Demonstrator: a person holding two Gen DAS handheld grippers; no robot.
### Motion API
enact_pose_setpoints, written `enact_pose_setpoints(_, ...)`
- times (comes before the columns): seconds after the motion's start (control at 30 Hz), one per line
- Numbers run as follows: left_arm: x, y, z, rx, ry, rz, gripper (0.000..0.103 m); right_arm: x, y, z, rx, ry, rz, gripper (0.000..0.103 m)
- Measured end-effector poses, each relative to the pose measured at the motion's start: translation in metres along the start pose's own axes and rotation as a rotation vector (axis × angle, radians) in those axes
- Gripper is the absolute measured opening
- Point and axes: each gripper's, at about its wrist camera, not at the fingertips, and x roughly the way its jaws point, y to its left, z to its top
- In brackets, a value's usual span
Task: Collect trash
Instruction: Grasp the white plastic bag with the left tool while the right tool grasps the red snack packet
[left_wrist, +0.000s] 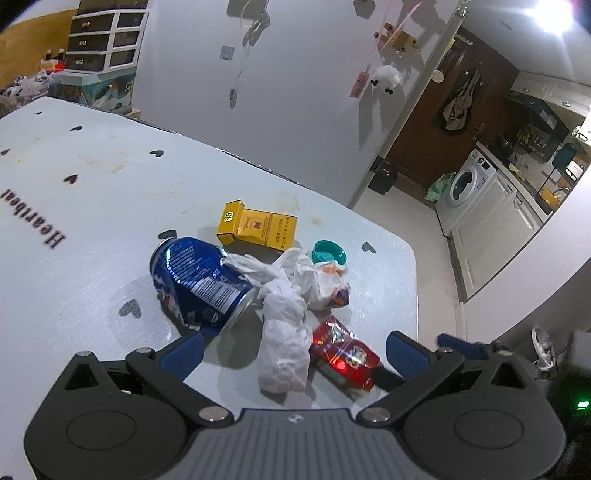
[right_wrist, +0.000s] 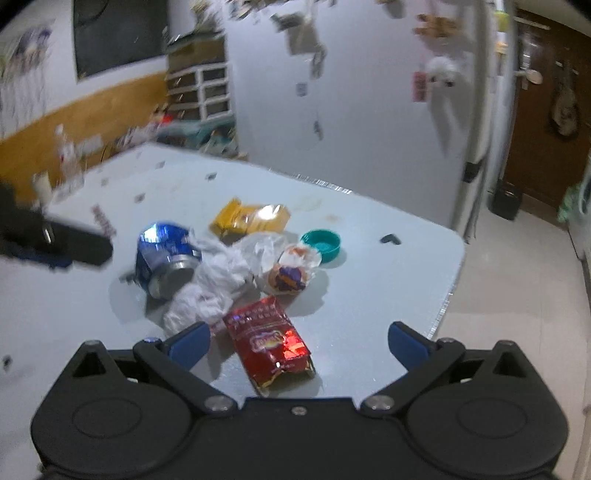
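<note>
A pile of trash lies on the pale table (left_wrist: 74, 229): a crushed blue can (left_wrist: 195, 280), a yellow box (left_wrist: 258, 227), a crumpled white tissue (left_wrist: 284, 325), a clear wrapper with orange and purple print (left_wrist: 330, 284), a teal cap (left_wrist: 328, 253) and a red snack packet (left_wrist: 345, 354). My left gripper (left_wrist: 295, 350) is open just above the tissue and the red packet. My right gripper (right_wrist: 299, 343) is open with the red packet (right_wrist: 269, 339) between its fingers. The can (right_wrist: 162, 258), box (right_wrist: 251, 218), tissue (right_wrist: 210, 288), wrapper (right_wrist: 288, 273) and cap (right_wrist: 321, 243) lie beyond it.
The table's rounded right edge (left_wrist: 415, 295) drops to a tiled floor. A white wall (left_wrist: 295, 92) stands behind the table. A washing machine (left_wrist: 465, 184) and a dark bin (left_wrist: 384, 177) stand far right. The left gripper shows as a dark blur (right_wrist: 55, 240) in the right wrist view.
</note>
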Motion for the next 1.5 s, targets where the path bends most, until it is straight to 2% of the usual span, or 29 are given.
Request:
enact_pose_setpoints(0.17, 0.018, 0.005, 0.011, -0.017, 0.012, -0.036, 0.103, 0.038, -0.001, 0.000, -0.040, 0.061, 0.023, 0.103)
enact_pose_setpoints(0.27, 0.029, 0.006, 0.017, -0.004, 0.026, -0.064, 0.101, 0.056, 0.001, 0.000, -0.095, 0.113, 0.074, 0.103)
enact_pose_setpoints(0.3, 0.033, 0.006, 0.019, -0.001, 0.032, -0.067, 0.099, 0.061, 0.002, -0.001, -0.111, 0.130, 0.085, 0.103)
enact_pose_setpoints(0.33, 0.038, 0.007, 0.020, -0.001, 0.040, -0.073, 0.092, 0.066, 0.003, -0.001, -0.123, 0.150, 0.097, 0.103)
enact_pose_setpoints(0.37, 0.042, 0.007, 0.021, -0.002, 0.050, -0.079, 0.087, 0.070, 0.004, -0.001, -0.130, 0.166, 0.103, 0.099)
enact_pose_setpoints(0.4, 0.047, 0.007, 0.022, -0.004, 0.061, -0.085, 0.085, 0.074, 0.005, -0.001, -0.138, 0.182, 0.107, 0.091)
enact_pose_setpoints(0.47, 0.056, 0.007, 0.023, 0.001, 0.078, -0.094, 0.080, 0.080, 0.009, -0.001, -0.148, 0.201, 0.121, 0.080)
enact_pose_setpoints(0.57, 0.070, 0.006, 0.023, 0.018, 0.098, -0.092, 0.075, 0.083, 0.014, -0.001, -0.165, 0.193, 0.120, 0.073)
enact_pose_setpoints(0.7, 0.088, 0.003, 0.021, 0.046, 0.130, -0.051, 0.069, 0.079, 0.018, -0.002, -0.172, 0.182, 0.130, 0.061)
enact_pose_setpoints(0.93, 0.114, 0.005, 0.017, 0.041, 0.192, -0.019, 0.066, 0.071, 0.026, -0.006, -0.152, 0.197, 0.107, 0.059)
enact_pose_setpoints(1.07, 0.123, 0.006, 0.013, 0.023, 0.213, -0.012, 0.054, 0.063, 0.029, -0.011, -0.122, 0.205, 0.079, 0.058)
enact_pose_setpoints(1.2, 0.129, 0.007, 0.008, 0.010, 0.242, -0.002, 0.047, 0.056, 0.031, -0.016, -0.098, 0.230, 0.058, 0.058)
enact_pose_setpoints(1.27, 0.129, 0.006, 0.004, 0.011, 0.249, 0.007, 0.042, 0.052, 0.033, -0.019, -0.096, 0.241, 0.056, 0.058)
enact_pose_setpoints(1.5, 0.115, 0.008, -0.012, 0.020, 0.243, 0.005, 0.038, 0.039, 0.034, -0.027, -0.081, 0.262, 0.037, 0.058)
